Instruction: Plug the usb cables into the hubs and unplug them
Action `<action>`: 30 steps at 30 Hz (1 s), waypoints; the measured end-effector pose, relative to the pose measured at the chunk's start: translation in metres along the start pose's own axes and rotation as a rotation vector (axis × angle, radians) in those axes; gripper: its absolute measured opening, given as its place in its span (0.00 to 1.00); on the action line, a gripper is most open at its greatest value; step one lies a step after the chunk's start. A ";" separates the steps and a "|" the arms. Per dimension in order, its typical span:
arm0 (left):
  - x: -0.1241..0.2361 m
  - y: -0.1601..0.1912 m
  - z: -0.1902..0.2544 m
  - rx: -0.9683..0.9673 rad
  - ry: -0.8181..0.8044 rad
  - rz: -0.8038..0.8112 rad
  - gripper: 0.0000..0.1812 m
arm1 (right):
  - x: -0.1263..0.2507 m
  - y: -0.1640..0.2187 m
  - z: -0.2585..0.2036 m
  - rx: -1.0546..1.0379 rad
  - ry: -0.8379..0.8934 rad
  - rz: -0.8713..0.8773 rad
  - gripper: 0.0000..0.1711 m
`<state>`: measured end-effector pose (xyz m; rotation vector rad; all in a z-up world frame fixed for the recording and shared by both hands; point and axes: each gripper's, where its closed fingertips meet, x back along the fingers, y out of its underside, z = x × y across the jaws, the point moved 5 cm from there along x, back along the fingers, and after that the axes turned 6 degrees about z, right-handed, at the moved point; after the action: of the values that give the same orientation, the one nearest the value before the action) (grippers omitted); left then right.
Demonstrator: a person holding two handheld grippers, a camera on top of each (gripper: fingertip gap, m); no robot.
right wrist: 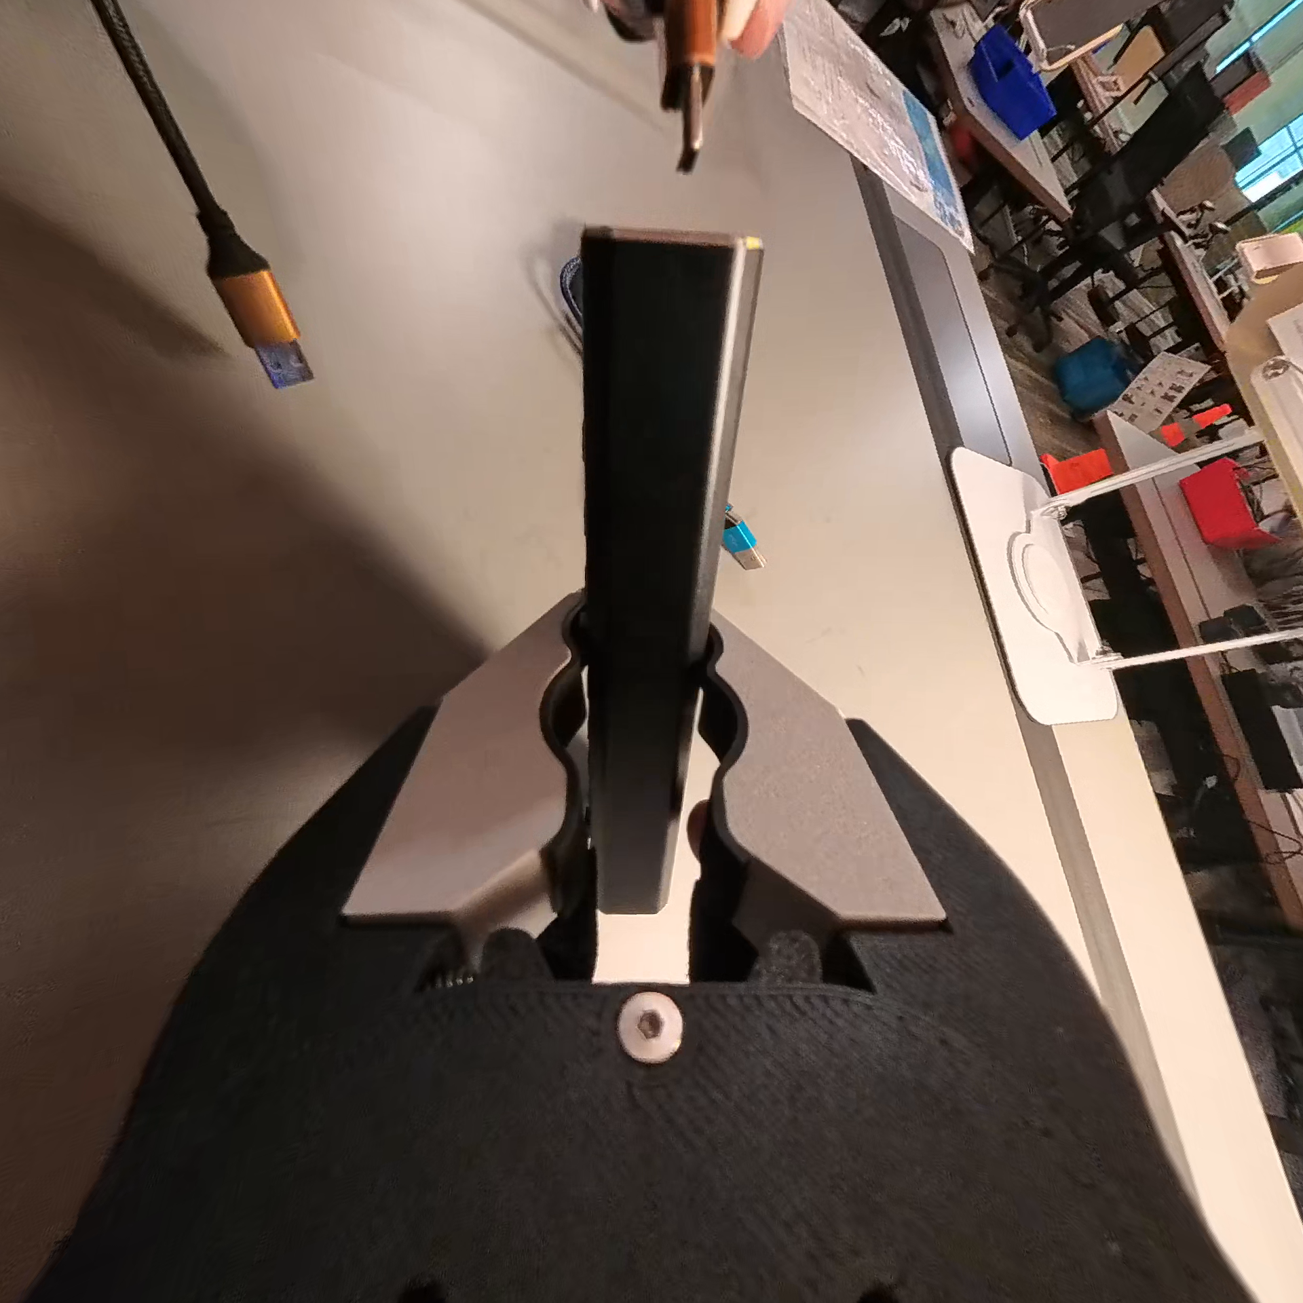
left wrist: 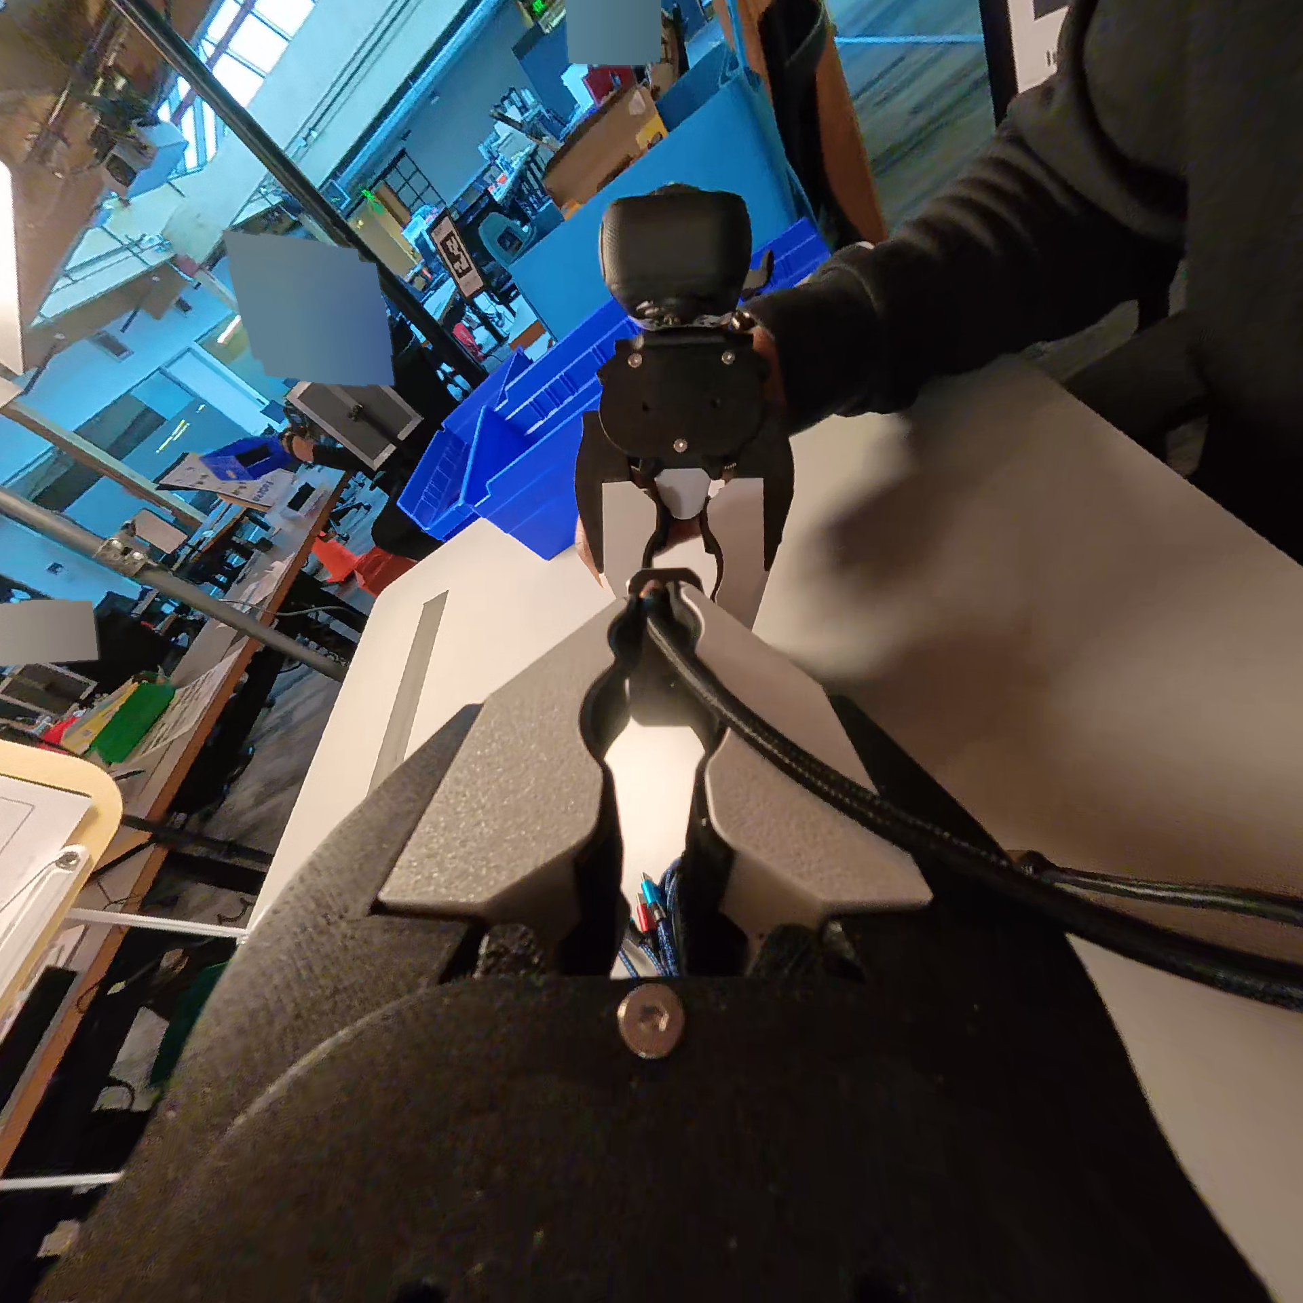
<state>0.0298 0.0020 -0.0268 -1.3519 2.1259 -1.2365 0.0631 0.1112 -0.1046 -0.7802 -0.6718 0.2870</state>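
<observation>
My right gripper (right wrist: 645, 634) is shut on a dark grey hub (right wrist: 656, 458), which sticks out forward between the fingers above the white table (right wrist: 388, 176). My left gripper (left wrist: 652, 613) is shut on a black braided cable (left wrist: 811, 775) right behind its plug. In the right wrist view that orange USB plug (right wrist: 694, 84) points at the hub's far end, a short gap away. In the left wrist view the right gripper (left wrist: 680, 557) faces mine with the hub end-on. A second orange USB plug (right wrist: 261, 317) hangs at the left.
A small blue connector (right wrist: 744, 543) and a blue cable coil (right wrist: 571, 282) lie on the table beside the hub. A white stand base (right wrist: 1022, 578) and a sheet (right wrist: 874, 120) sit near the right edge. Blue bins (left wrist: 508, 451) stand behind. A dark sleeve (left wrist: 987, 247) holds the right gripper. The grippers' ends are close to 11 cm from one another.
</observation>
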 end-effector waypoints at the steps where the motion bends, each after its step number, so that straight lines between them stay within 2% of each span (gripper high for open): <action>1: -0.001 0.001 0.001 -0.008 0.006 -0.008 0.05 | 0.000 0.000 0.000 0.007 0.004 -0.003 0.15; 21: -0.003 0.009 0.016 -0.246 0.042 -0.154 0.05 | 0.001 -0.002 -0.005 0.142 0.068 -0.119 0.15; 30: -0.008 0.010 0.022 -0.272 0.055 -0.183 0.06 | -0.005 0.001 -0.009 0.177 0.101 -0.192 0.14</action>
<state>0.0428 0.0001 -0.0487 -1.6758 2.3182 -1.0896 0.0658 0.1043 -0.1121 -0.5526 -0.6119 0.1288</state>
